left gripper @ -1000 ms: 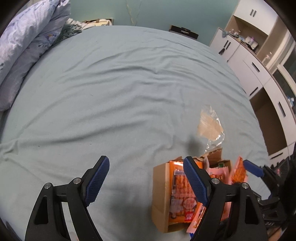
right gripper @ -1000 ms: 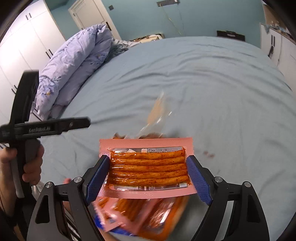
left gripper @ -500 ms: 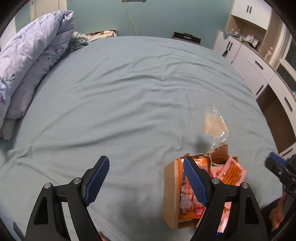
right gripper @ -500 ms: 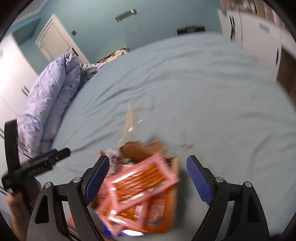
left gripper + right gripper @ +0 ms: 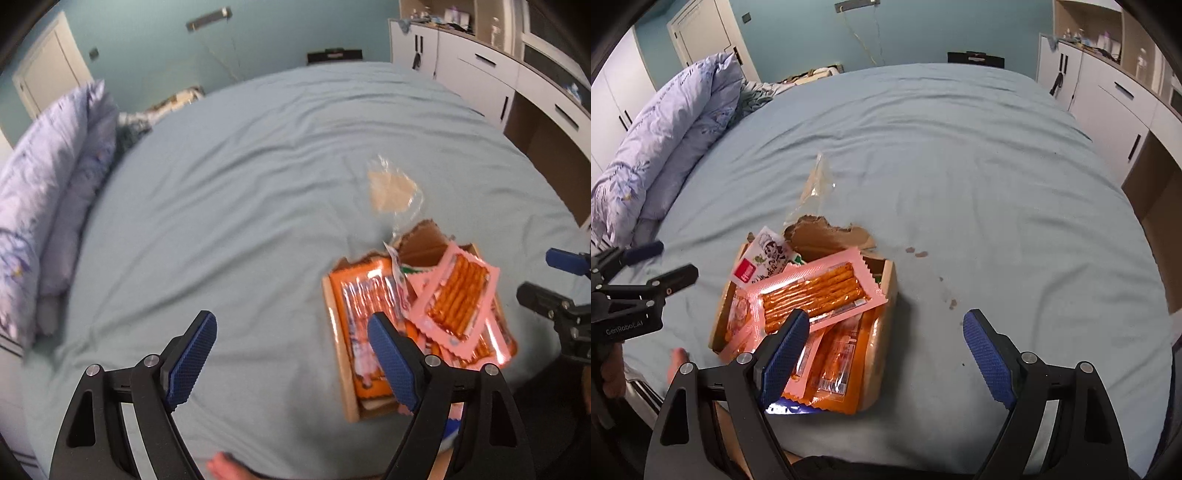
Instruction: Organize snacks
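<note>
The left claw (image 5: 288,354) was opening with nothing between its jaws; the right claw (image 5: 886,354) stood open and empty. The pink snack-stick pack (image 5: 816,291) lay atop other packets in the cardboard box (image 5: 886,291) on the bed (image 5: 960,166).

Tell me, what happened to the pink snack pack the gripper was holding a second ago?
The right hand-held gripper let go of the pink snack pack, which now lies on top of the other snacks in the cardboard box. Its jaws stand open and empty. The left hand-held gripper stayed empty, its jaws opening slightly; the box stayed on the bed.
</note>
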`<act>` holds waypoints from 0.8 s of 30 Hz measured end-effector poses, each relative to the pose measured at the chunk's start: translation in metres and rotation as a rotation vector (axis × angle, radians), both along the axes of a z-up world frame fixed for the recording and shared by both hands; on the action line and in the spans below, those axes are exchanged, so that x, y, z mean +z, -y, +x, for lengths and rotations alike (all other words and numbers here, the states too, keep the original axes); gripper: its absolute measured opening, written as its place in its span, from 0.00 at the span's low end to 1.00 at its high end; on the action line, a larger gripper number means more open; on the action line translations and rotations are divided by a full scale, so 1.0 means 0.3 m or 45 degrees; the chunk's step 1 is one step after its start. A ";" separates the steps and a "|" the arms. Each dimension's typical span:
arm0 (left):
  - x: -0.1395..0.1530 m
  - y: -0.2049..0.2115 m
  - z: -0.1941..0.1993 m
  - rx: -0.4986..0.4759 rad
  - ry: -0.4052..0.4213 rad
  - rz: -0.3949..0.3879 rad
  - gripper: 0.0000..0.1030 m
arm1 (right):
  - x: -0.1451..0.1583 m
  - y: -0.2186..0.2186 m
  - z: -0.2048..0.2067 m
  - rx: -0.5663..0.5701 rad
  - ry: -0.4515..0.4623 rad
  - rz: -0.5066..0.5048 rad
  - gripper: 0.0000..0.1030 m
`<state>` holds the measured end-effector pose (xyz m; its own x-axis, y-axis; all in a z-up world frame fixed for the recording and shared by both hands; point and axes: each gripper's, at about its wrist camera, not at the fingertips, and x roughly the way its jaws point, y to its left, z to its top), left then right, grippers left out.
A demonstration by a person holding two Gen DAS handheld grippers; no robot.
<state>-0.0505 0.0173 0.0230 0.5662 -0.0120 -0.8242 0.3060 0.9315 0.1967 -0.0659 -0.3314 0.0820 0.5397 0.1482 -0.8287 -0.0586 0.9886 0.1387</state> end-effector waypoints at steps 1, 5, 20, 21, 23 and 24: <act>0.006 0.002 0.000 -0.002 0.007 -0.007 0.85 | -0.003 -0.002 -0.002 0.008 0.000 -0.005 0.83; 0.019 0.006 -0.002 -0.011 0.025 -0.058 1.00 | 0.010 0.011 -0.012 0.007 0.059 -0.035 0.83; 0.019 0.038 -0.017 -0.052 0.061 -0.027 1.00 | -0.044 -0.038 0.037 0.081 0.077 -0.120 0.83; 0.018 0.039 -0.016 -0.053 0.056 -0.029 1.00 | -0.047 -0.043 0.040 0.087 0.077 -0.131 0.83; 0.014 0.040 -0.015 -0.053 0.043 -0.031 1.00 | -0.049 -0.052 0.042 0.093 0.081 -0.152 0.83; 0.013 0.041 -0.014 -0.052 0.039 -0.030 1.00 | -0.050 -0.055 0.044 0.096 0.082 -0.159 0.83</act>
